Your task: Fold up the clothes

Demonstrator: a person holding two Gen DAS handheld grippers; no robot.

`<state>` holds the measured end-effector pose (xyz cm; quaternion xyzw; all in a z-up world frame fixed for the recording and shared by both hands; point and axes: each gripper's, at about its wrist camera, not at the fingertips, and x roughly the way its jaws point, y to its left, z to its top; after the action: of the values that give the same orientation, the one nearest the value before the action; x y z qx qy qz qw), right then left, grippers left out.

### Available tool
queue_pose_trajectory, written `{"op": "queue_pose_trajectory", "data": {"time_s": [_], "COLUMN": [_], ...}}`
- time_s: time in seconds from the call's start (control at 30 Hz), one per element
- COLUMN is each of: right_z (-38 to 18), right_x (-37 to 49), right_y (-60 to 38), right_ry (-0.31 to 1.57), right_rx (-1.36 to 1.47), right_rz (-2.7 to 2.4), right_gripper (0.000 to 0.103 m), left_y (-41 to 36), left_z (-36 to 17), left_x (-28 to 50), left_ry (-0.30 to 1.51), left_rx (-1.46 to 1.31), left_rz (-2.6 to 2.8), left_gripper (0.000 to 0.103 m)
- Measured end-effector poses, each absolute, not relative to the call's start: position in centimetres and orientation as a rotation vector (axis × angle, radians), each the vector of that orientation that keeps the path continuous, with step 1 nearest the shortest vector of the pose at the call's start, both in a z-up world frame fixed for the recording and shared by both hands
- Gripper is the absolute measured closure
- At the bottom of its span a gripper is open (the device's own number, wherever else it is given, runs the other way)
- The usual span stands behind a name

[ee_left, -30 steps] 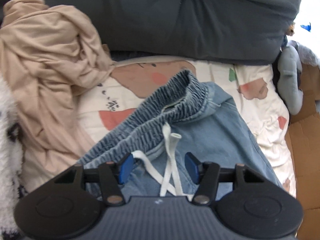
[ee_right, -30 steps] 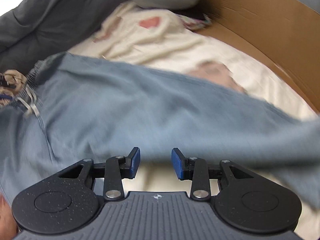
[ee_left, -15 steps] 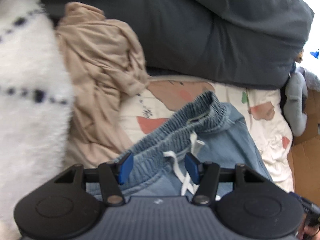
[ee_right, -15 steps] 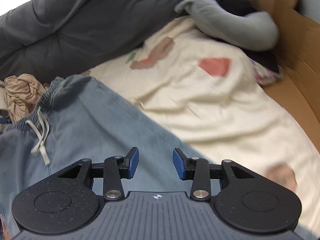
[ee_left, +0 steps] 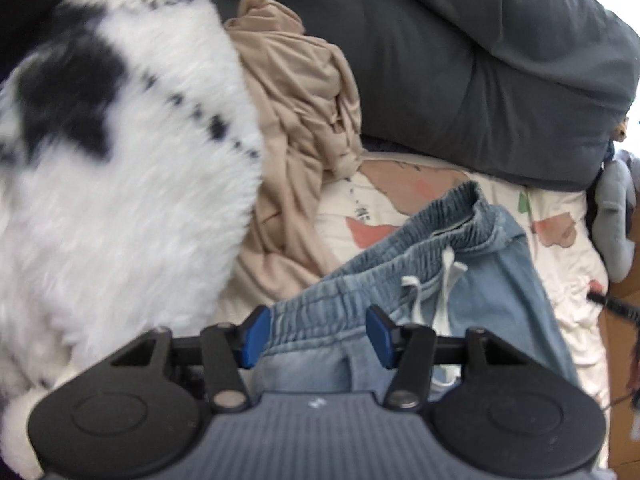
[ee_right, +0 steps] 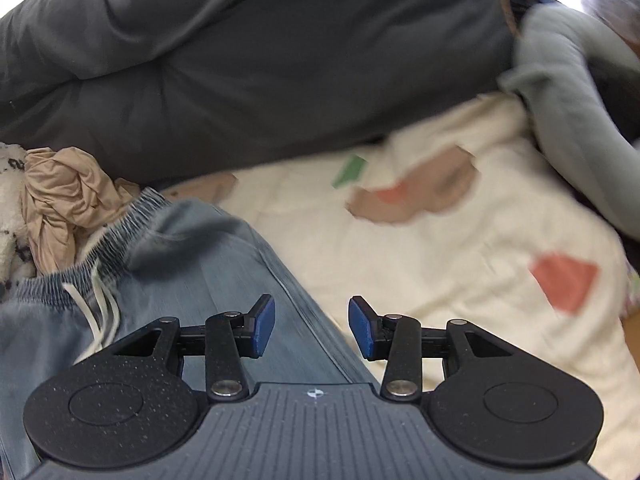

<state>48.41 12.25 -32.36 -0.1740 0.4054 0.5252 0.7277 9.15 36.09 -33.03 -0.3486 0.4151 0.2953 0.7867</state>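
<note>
A pair of light blue denim trousers (ee_left: 492,280) lies on a cream bedsheet (ee_right: 460,280) printed with coral, tan and green patches, the gathered elastic waistband (ee_left: 400,248) toward ten o'clock in the right wrist view and the white drawstring (ee_left: 444,292) trailing over the front. The left gripper (ee_left: 318,334) hovers low over the near end of the waistband with its blue pads spread, the ribbed band between them but not pinched. The right gripper (ee_right: 311,328) hangs above the trousers' right side seam (ee_right: 296,300), its jaws having just been opening, nothing clamped between them. The cloth looks soft, limp and moderately heavy for its size, likely to sag and drag rather than hold a crease; the thick, ruched waistband and the stitched seam look the surest places to take hold, while the cord would slip. At nine o'clock in the left wrist view sits a fluffy white fleece with black markings (ee_left: 120,184); beside it, a crumpled beige jersey garment (ee_left: 304,128). A dark grey padded duvet (ee_right: 260,68) fills twelve o'clock.
</note>
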Motion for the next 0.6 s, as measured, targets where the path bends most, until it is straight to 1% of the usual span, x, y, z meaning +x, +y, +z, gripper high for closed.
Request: {"op": "queue_pose_trajectory", "data": {"time_s": [0.07, 0.17, 0.27, 0.33, 0.6], "right_z": [-32.0, -31.5, -31.1, -31.0, -31.8], "right_x": [48.0, 47.3, 46.6, 46.1, 44.0], "right_y": [14.1, 16.4, 18.6, 19.9, 24.1], "right_ry": [0.880, 0.862, 0.851, 0.840, 0.820], "right_rx": [-0.399, -0.404, -0.414, -0.428, -0.487], "right_rz": [1.185, 1.218, 1.254, 1.282, 1.371], "right_gripper": [0.054, 0.047, 0.046, 0.046, 0.045], "left_y": [35.7, 35.1, 34.7, 34.6, 33.9], "left_z": [-33.2, -33.4, -33.9, -34.5, -37.7], "left_x": [8.6, 8.2, 7.9, 7.6, 6.9], "left_ry": [0.883, 0.874, 0.879, 0.889, 0.927], "left_rx": [-0.758, -0.742, -0.715, -0.709, -0.715], "left_rz": [0.646, 0.670, 0.698, 0.717, 0.756], "left_gripper": [0.048, 0.049, 0.050, 0.054, 0.054]}}
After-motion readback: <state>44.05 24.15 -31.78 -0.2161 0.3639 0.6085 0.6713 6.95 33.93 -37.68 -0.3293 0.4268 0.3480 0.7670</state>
